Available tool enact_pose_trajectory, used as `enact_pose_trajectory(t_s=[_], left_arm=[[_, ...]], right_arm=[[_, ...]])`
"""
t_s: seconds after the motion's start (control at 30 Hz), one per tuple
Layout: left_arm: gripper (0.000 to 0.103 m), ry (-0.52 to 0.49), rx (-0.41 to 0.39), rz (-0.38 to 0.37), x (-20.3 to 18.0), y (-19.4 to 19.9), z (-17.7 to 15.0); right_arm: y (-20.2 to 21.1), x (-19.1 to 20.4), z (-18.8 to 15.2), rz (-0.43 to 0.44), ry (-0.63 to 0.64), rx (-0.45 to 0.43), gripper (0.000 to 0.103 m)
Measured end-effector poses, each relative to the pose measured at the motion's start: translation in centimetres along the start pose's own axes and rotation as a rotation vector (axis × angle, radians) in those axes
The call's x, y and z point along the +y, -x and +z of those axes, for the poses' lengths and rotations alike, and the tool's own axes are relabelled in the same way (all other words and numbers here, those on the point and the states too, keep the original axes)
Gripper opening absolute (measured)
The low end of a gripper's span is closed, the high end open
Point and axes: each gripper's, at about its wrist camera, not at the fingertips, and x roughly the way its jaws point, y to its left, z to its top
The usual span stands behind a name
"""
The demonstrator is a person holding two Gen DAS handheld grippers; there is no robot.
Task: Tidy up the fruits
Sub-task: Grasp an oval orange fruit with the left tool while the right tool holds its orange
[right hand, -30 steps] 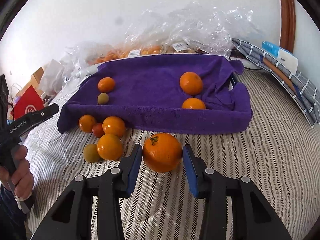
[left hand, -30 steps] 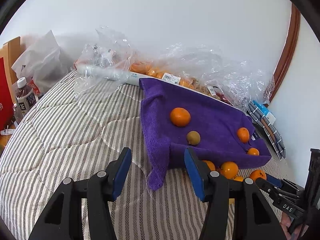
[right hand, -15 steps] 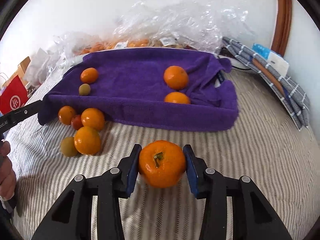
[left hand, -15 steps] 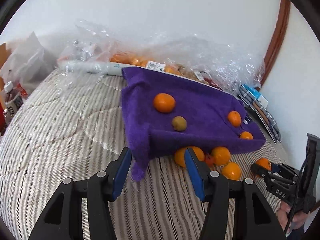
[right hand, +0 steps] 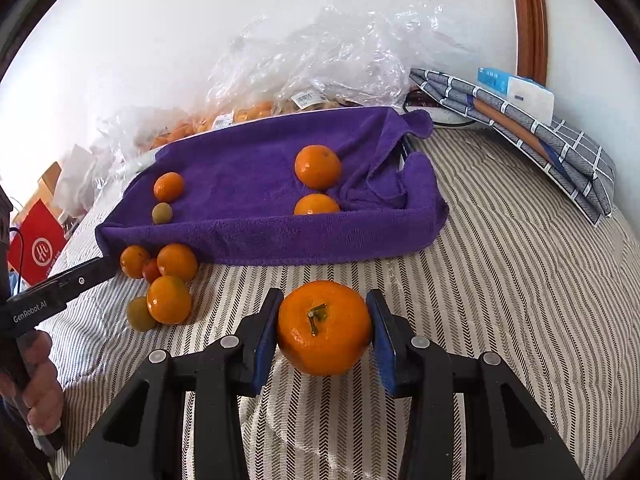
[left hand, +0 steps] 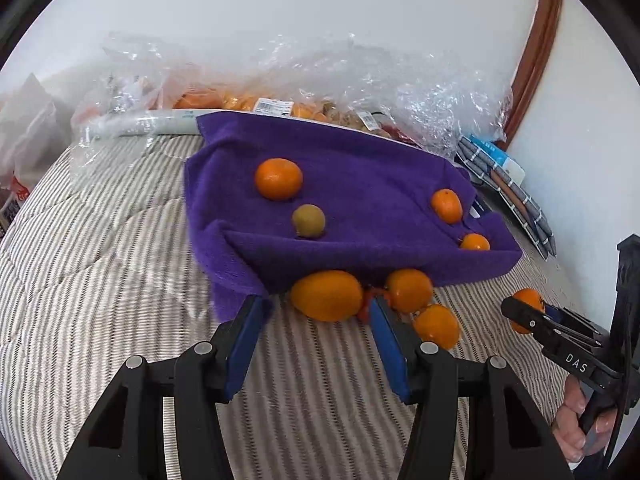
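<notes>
Left gripper [left hand: 316, 312]: jaws part open, nothing clamped. An orange fruit [left hand: 326, 295] is framed between the blue pads [left hand: 244, 336] but sits ahead of them, against the near edge of the purple towel [left hand: 360, 200]; no contact is seen. Risk: if the jaws are closed from here, the tips could be shut short of the fruit's widest part and it would be squirted forward under the towel fold. The hanging towel corner lies just beside the left pad and could be pinched along with the fruit.

A small red fruit [left hand: 366, 304] and two more oranges [left hand: 408, 290] are packed touching to the right of it. A nudge from the right finger could send the cluster rolling on the striped bedding [left hand: 100, 280], which is soft and uneven.

On the towel, four fruits are spread: an orange [left hand: 278, 179] and a green one [left hand: 308, 221] at the left, two oranges at the right end.

Right gripper [right hand: 324, 328]: jaws clamped on a mandarin [right hand: 324, 326], stem toward the camera, pads on both flanks. The grip looks centred. Risk: round, smooth skin; slip is possible if it is tilted fast. If it is released onto the lumpy right end of the towel, it could roll into the two oranges [right hand: 317, 166] already there.
</notes>
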Motion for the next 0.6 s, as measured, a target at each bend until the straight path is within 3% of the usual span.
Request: enact_pose_trajectory(t_s=[0.23, 0.5, 0.6], left_arm=[[0.053, 0.039, 0.023, 0.030, -0.6, -1.1, 0.5], [0.051, 0.123, 0.060, -0.006, 0.3, -2.2, 0.8], [0.045, 0.121, 0.059, -0.026, 0.3, -2.3, 0.9]], right_arm=[[0.0, 0.2, -0.1, 0.002, 0.007, 0.001, 0.042], [-0.1, 0.3, -0.1, 0.005, 0.008, 0.007, 0.042], [-0.1, 0.2, -0.1, 0.006, 0.004, 0.008, 0.042]])
